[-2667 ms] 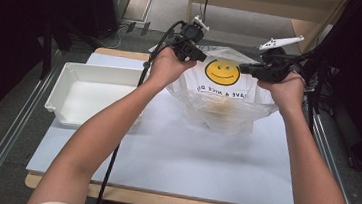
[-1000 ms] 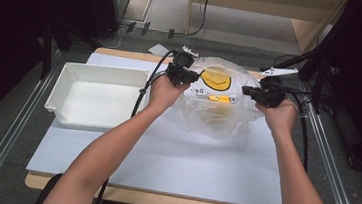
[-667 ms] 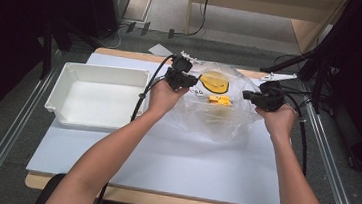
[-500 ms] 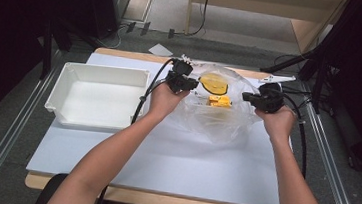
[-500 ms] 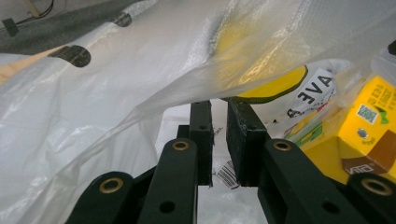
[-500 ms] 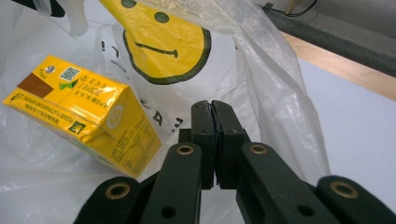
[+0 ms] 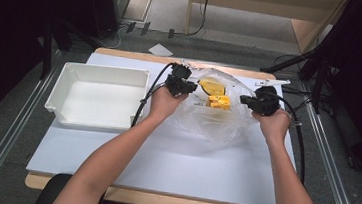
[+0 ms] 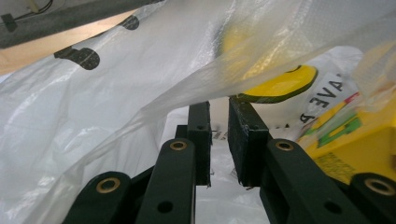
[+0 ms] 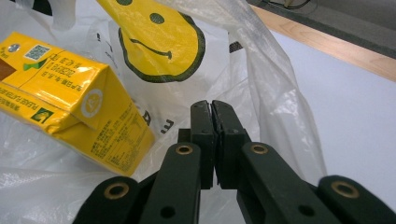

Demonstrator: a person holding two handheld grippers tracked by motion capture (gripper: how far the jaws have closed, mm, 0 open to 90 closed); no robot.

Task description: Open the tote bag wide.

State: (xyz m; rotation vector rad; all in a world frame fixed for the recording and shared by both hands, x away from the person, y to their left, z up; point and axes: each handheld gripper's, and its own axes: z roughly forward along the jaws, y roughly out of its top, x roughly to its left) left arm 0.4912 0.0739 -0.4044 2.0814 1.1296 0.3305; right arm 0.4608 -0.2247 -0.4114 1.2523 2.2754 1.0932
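Observation:
A clear plastic bag (image 7: 206, 127) printed with a yellow smiley (image 7: 211, 86) lies at the back middle of the white table, its mouth spread between my two grippers. A yellow carton (image 7: 218, 102) lies inside it. My left gripper (image 7: 186, 86) is at the bag's left rim. In the left gripper view its jaws (image 8: 218, 105) stand a narrow gap apart, and the bag's rim (image 8: 93, 116) drapes across their tips. My right gripper (image 7: 249, 101) is at the right rim. Its jaws (image 9: 212, 107) are pressed together on the bag's film (image 9: 280, 93), beside the carton (image 9: 70, 93).
A white bin (image 7: 101, 69) with nothing in it stands at the left of the table (image 7: 163, 165), close to my left forearm. Black cables trail from both grippers. The table's wooden back edge runs just behind the bag.
The bag was held up with the smiley facing me. Both grippers have since come down and apart. The bag now lies low and spread, with the carton showing.

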